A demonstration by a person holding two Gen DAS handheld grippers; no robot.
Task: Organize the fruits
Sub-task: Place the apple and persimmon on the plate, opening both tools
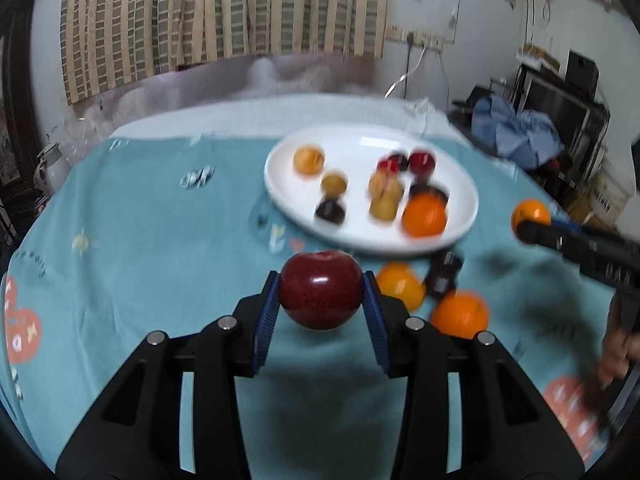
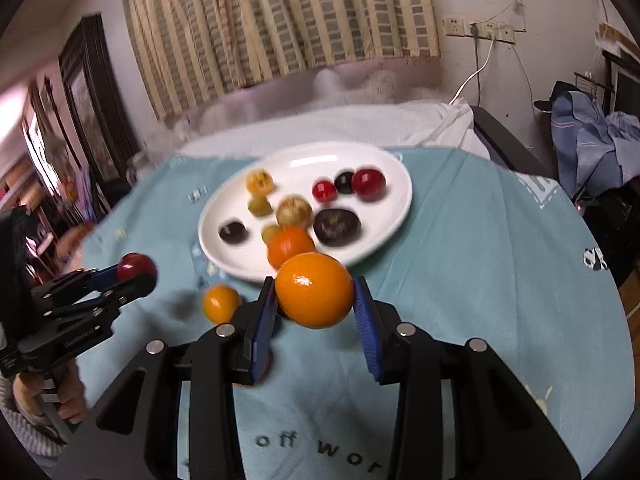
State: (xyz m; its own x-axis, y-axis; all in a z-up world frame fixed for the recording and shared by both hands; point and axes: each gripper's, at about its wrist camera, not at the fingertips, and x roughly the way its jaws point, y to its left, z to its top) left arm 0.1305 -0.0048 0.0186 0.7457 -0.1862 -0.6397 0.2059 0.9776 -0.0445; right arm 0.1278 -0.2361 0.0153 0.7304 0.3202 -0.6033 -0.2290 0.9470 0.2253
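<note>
both hand-held grippers are loaded: our left hand-held gripper [image 1: 321,300] is clamped on a dark red apple [image 1: 320,289], and our right hand-held gripper [image 2: 315,306] is clamped on an orange [image 2: 314,290], each fruit pinched between the blue ribbed pads and held clear of the teal cloth [image 1: 140,240] on the worktop. just beyond sits the white plate [image 1: 304,150], already carrying a scatter of small red, dark and yellowish fruit plus one orange.

we judge the main risk to be slippage. both fruits are round and glossy, and the pads meet them only at the sides, so a jolt or a tilt could let either roll out and knock the loose pieces below. two loose oranges [image 1: 400,285] and a dark fruit [image 1: 443,271] lie on the cloth near the plate's front edge, right under the path, and the two grippers could clip them or each other if they go in together. the plate is crowded on its near side, so a careless drop could nudge a neighbour off the rim.

much of both views is motion-blurred, so we cannot name the small fruits with confidence. the right hand-held gripper shows only at the edge of the left view, and the loose dark fruit is too smeared to identify.
</note>
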